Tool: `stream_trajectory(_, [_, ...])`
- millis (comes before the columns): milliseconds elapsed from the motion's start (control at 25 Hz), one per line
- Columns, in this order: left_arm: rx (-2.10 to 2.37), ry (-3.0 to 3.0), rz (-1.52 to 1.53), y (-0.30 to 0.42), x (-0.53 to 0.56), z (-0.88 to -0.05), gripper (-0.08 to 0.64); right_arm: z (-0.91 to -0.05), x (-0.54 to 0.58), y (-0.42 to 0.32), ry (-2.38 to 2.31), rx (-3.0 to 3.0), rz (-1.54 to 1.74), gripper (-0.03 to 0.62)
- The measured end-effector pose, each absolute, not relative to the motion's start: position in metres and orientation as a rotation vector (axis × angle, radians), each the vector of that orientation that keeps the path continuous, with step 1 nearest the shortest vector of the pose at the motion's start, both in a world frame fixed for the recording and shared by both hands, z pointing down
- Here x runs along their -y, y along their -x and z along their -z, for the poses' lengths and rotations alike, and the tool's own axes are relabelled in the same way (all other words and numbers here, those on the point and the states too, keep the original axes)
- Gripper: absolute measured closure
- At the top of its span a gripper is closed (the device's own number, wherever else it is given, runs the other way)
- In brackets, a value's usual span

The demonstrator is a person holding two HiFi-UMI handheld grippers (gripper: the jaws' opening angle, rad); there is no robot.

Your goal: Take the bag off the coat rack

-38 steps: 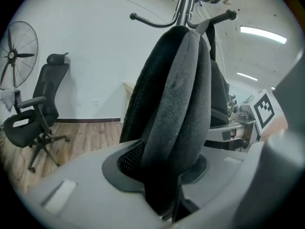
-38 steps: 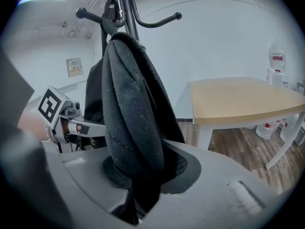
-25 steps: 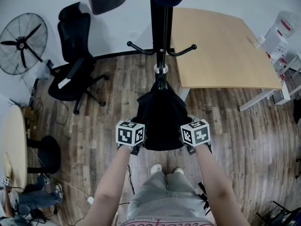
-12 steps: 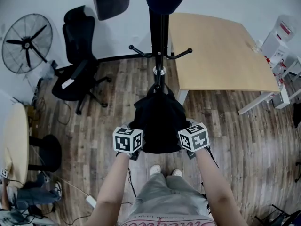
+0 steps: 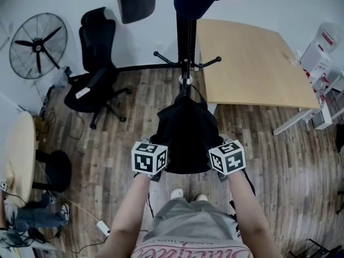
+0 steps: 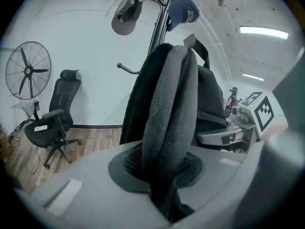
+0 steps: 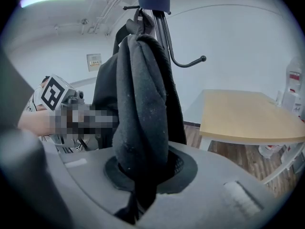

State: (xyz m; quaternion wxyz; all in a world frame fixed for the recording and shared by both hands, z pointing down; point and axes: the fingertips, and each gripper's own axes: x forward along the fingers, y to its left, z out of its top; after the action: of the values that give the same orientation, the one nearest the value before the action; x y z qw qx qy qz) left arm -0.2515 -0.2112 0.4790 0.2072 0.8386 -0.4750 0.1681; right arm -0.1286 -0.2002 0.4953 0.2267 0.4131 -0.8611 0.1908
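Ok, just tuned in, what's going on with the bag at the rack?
A person stands at the coat rack with a gripper in each hand. The left gripper and the right gripper each pinch a fold of the black bag, one on either side. Both sets of jaws have just been closing on the fabric. The bag's top is still up against the rack's pole, so it does not look free yet. Two caps hang higher up, untouched.

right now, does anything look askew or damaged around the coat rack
Nothing spilled or broken. The black fabric bag hangs bunched at the black metal coat rack, pinched by the left gripper and right gripper, whose jaws have just been closing on it.
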Motion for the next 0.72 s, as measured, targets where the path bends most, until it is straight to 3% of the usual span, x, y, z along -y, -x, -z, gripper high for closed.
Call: stream_trajectory(720, [1.221,-2.586,-0.387,0.190,0.214,-0.399,0.489,-0.426,0.188,0.069,-1.420,2.368,-0.498,0.554])
